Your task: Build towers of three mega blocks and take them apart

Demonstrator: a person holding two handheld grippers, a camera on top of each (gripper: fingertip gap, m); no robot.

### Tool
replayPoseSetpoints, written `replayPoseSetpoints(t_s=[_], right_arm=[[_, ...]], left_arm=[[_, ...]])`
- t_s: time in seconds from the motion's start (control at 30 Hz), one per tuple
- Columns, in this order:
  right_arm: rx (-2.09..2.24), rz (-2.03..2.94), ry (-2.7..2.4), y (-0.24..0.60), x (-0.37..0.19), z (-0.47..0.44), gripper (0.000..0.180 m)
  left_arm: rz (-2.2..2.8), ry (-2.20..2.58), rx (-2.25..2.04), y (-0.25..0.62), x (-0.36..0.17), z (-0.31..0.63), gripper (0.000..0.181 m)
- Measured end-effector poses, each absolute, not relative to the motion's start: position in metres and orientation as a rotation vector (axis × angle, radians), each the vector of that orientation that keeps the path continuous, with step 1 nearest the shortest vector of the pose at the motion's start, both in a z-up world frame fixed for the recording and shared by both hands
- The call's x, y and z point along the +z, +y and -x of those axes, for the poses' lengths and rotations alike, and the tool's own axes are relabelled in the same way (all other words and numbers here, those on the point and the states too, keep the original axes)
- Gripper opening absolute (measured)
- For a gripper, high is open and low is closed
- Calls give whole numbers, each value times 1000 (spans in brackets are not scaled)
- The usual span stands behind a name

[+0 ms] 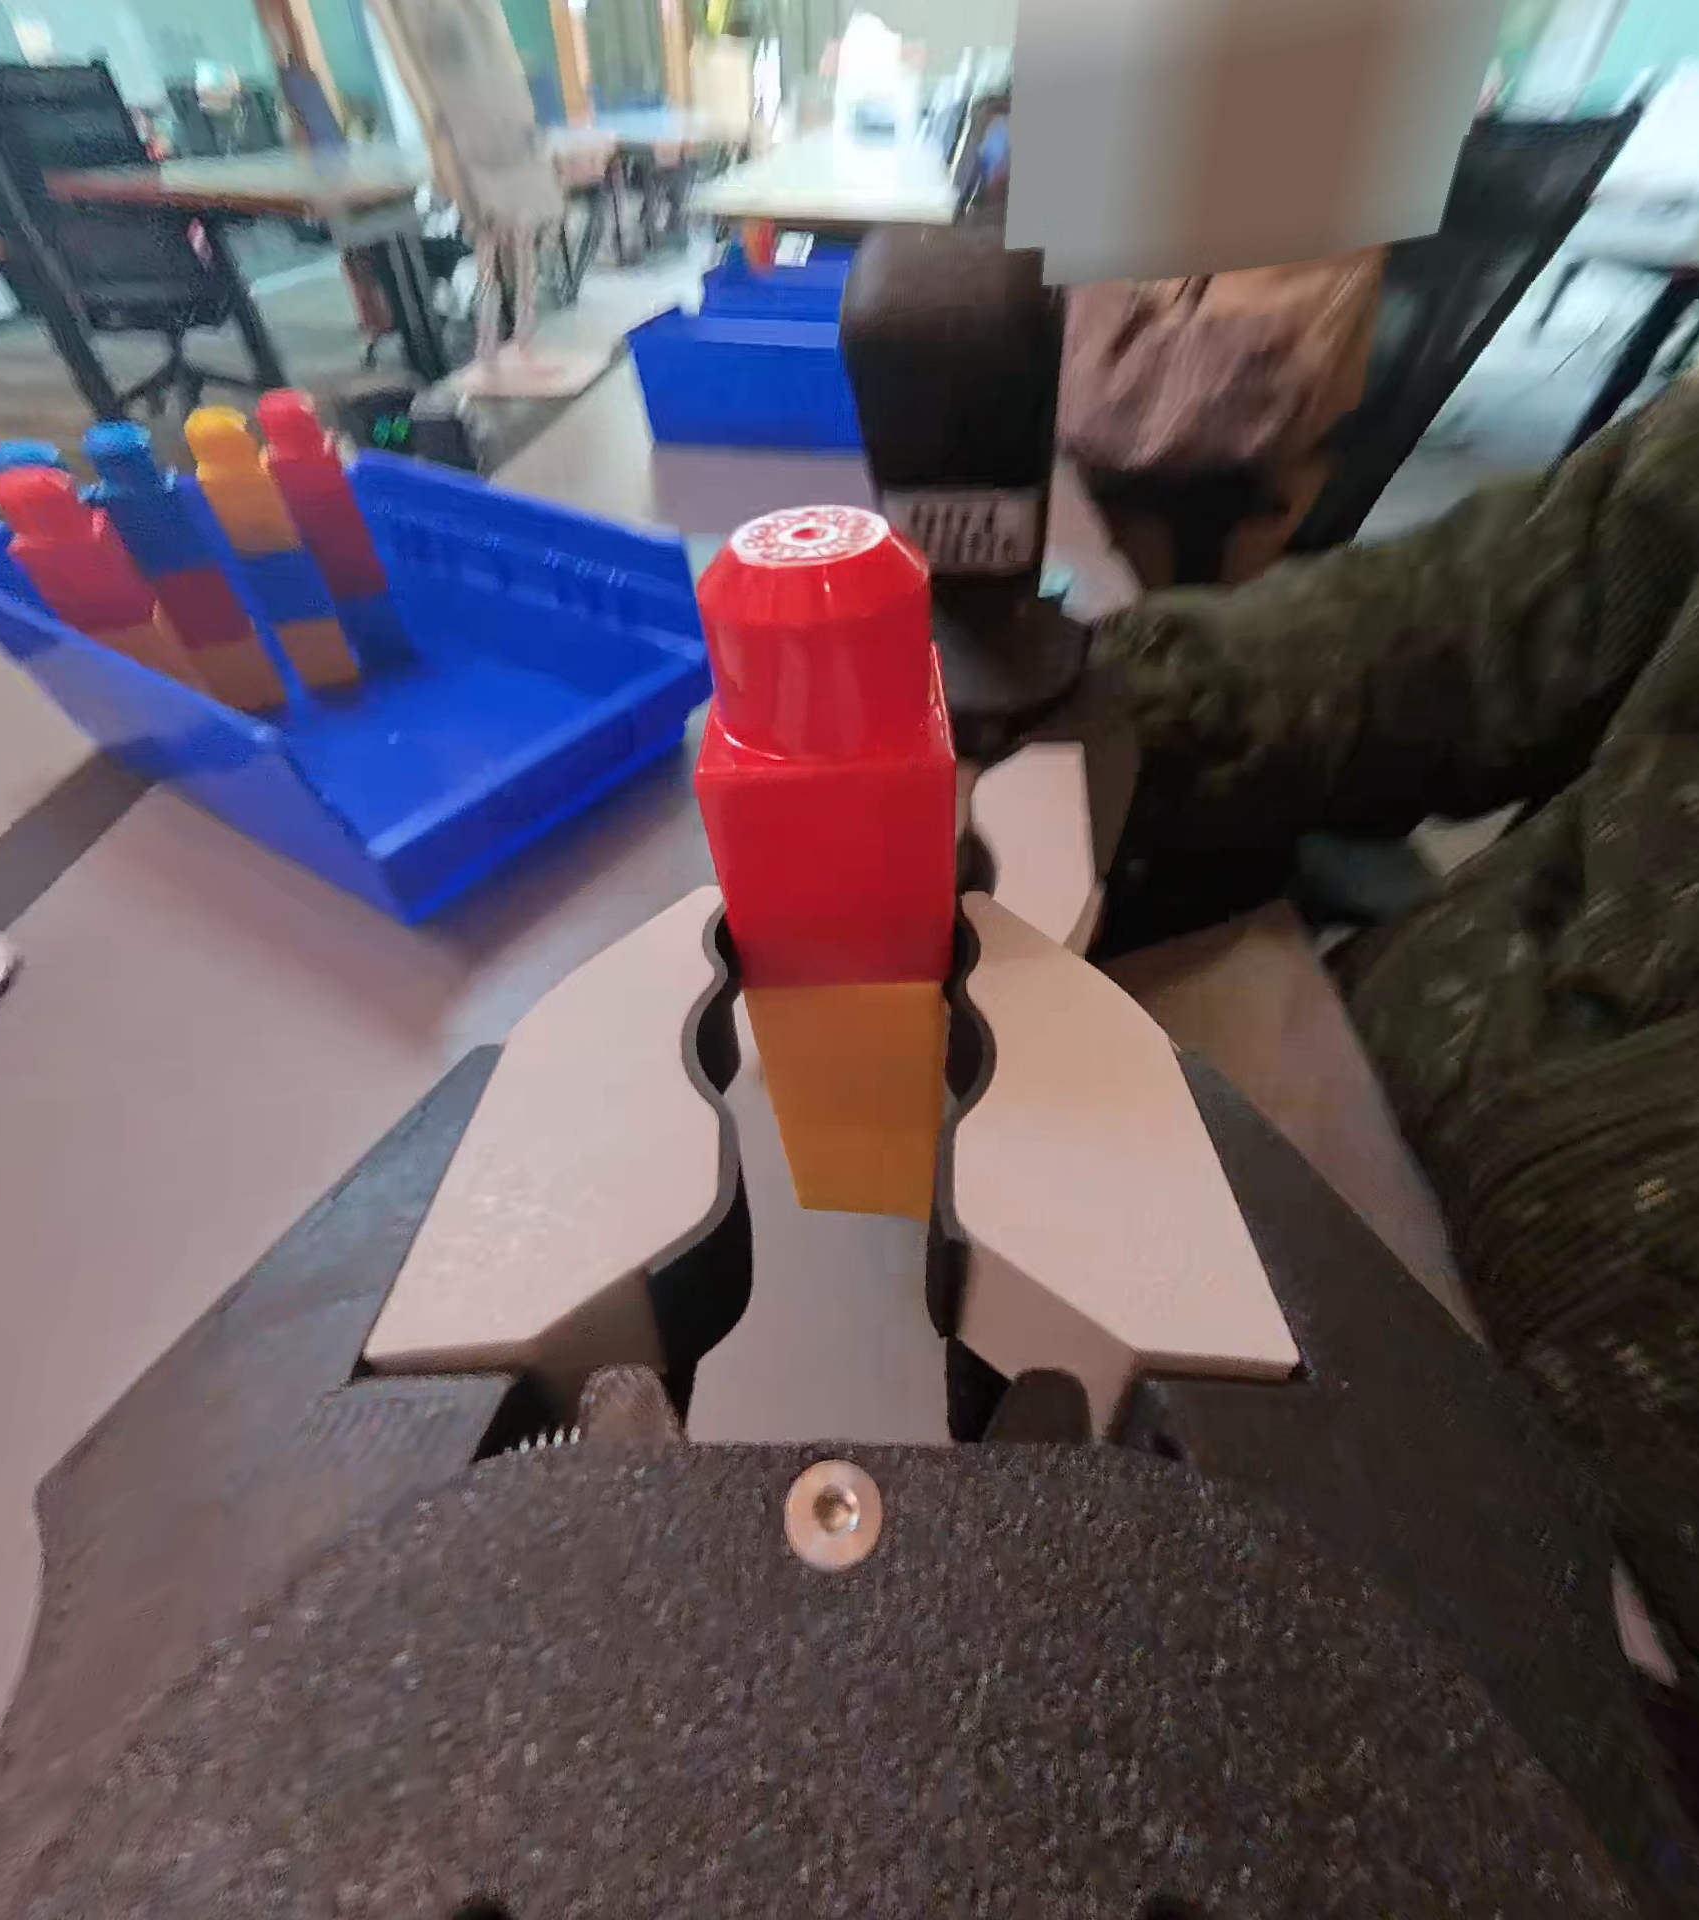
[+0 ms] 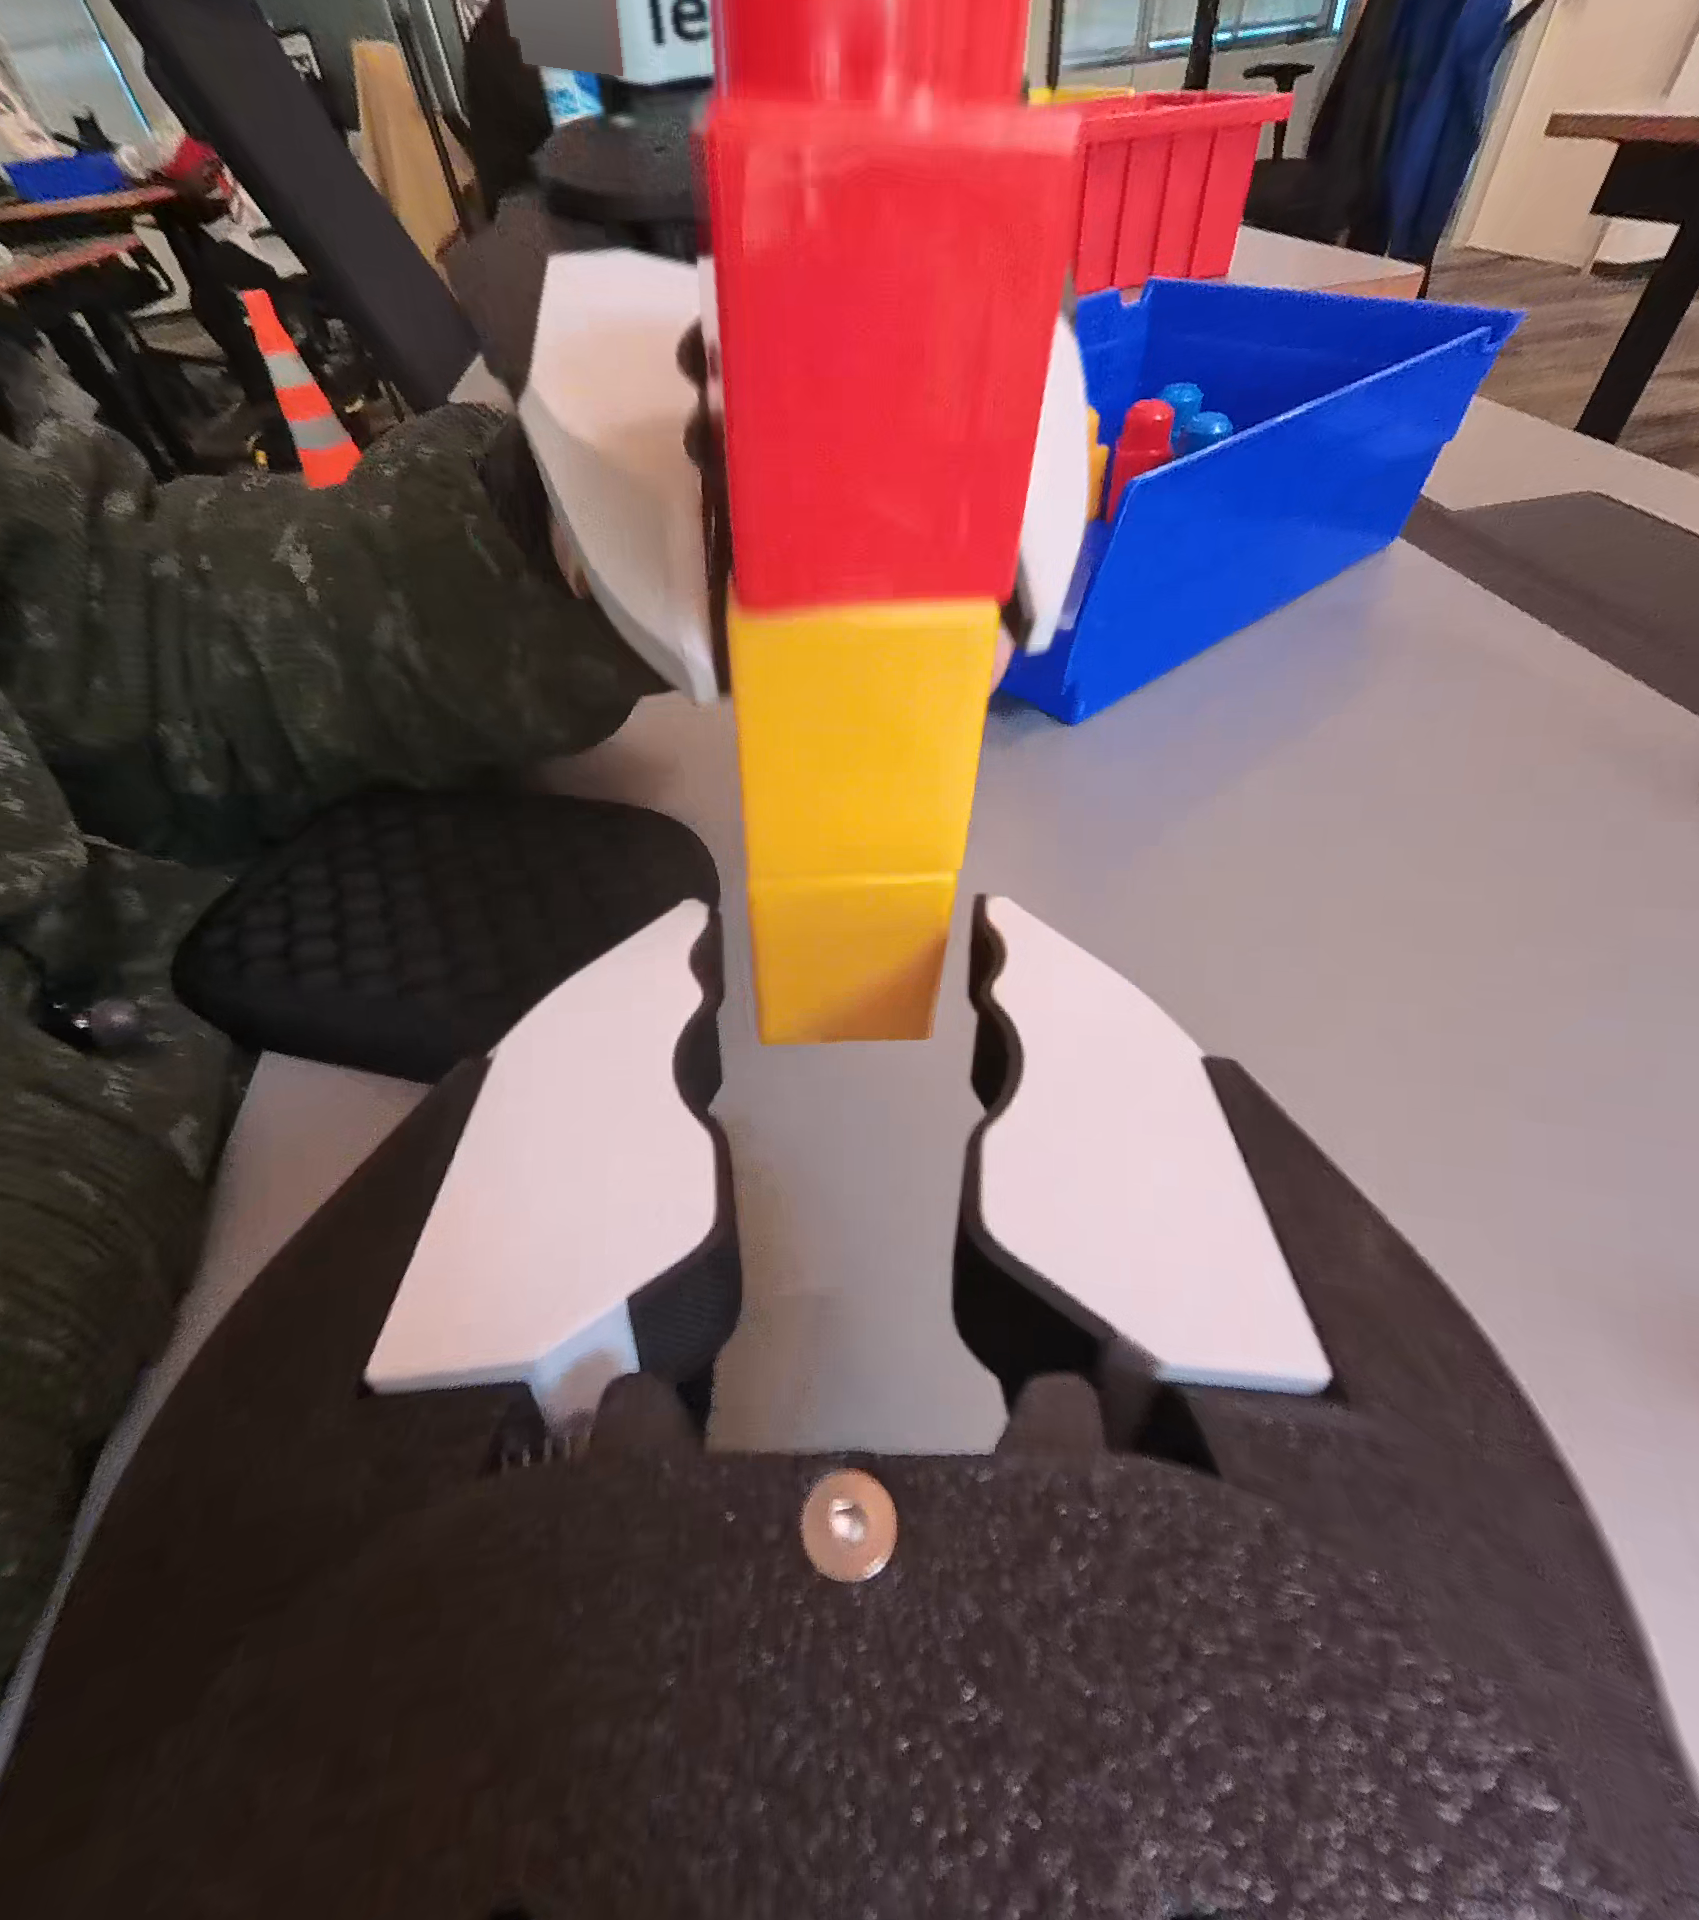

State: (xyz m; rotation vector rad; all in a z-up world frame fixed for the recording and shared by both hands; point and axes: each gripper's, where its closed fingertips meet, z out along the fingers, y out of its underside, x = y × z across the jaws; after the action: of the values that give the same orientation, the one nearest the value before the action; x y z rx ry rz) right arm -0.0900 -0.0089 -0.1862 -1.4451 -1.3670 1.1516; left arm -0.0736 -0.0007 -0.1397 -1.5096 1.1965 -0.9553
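while the left gripper (image 1: 850,935) clamps the tower (image 1: 840,883), the right gripper (image 2: 845,977) flanks its base

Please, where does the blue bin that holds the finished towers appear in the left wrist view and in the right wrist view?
Left wrist view: the blue bin sits at the middle left on the table, open side toward the camera, towers standing at its left end.
Right wrist view: the same bin sits at the upper right, behind the held tower, seen from one end.
Shared landmark: the red block topping the held tower, near the centre of both views.
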Motion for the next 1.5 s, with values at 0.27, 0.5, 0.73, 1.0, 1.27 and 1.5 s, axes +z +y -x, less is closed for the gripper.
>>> replayPoseSetpoints(t_s=[0.27,0.5,0.73,1.0,1.27,1.5], right_arm=[[1140,1295,-1353,-18,-160,87,60],[1040,1238,-1413,-24,-150,79,37],[882,1304,-1184,44,-97,30,37],[504,1581,-813,196,-47,-76,38],[333,1862,-611,309,-89,-137,37],[367,1930,-624,344,-132,-124,37]], left_arm=[[1671,1459,-564,-8,-200,76,37],[1567,1439,-598,-16,-186,65,38],[1501,1096,-658,12,-146,99,32],[1476,828,-612,29,-136,147,0],[1484,766,-610,32,-142,155,0],[1510,829,-567,33,-161,142,0]])
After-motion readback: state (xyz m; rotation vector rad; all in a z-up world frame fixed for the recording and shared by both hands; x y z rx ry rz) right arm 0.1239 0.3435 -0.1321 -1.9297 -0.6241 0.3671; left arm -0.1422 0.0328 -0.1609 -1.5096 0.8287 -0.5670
